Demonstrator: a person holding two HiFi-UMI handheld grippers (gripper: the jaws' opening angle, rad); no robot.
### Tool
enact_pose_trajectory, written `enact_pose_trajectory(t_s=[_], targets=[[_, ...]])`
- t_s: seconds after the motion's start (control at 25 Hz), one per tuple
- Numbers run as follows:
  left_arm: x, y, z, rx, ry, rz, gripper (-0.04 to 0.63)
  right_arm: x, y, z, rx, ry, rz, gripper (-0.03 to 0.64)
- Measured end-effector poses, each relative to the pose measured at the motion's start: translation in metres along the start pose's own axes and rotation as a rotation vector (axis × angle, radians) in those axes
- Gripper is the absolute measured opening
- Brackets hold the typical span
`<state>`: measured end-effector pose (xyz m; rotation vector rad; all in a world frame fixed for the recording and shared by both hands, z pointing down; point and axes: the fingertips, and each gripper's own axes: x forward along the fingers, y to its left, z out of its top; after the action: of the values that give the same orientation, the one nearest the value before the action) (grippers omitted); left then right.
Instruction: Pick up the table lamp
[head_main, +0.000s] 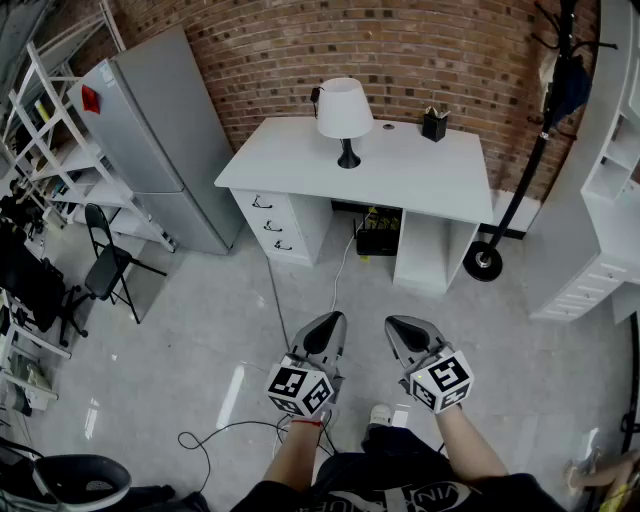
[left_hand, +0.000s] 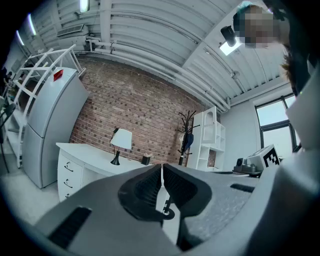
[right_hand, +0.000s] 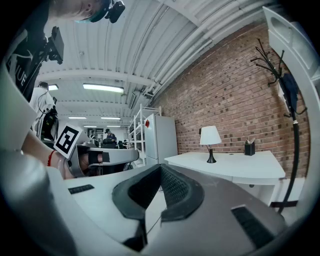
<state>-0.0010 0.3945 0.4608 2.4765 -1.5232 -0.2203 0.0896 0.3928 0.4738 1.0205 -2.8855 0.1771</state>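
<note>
White lamp (head_main: 345, 110) — white desk (head_main: 430, 175) — red-brick wall (head_main: 300, 50)

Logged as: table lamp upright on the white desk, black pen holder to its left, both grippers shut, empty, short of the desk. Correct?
One slip: the head view shows the pen holder to the right of the table lamp, not left. The rest stands: lamp upright on the desk, left gripper and right gripper shut, empty, short of it.
</note>
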Motion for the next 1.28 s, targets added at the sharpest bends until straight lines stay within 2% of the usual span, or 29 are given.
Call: enact_pose_trajectory(t_s=[0.68, 1.08, 1.28], targets=[[0.109, 0.054, -0.004, -0.029, 0.006, 0.019, 0.02, 0.075, -0.095, -0.01, 0.013, 0.033, 0.015, 0.002], [0.14, 0.066, -0.002, -0.027, 0.018, 0.01, 0.021, 0.1, -0.108, -0.002, 0.017, 0.028, 0.057, 0.003], [0.16, 0.085, -0.004, -0.037, 0.014, 0.012, 0.021, 0.117, -0.128, -0.012, 0.019, 0.056, 0.034, 0.003]])
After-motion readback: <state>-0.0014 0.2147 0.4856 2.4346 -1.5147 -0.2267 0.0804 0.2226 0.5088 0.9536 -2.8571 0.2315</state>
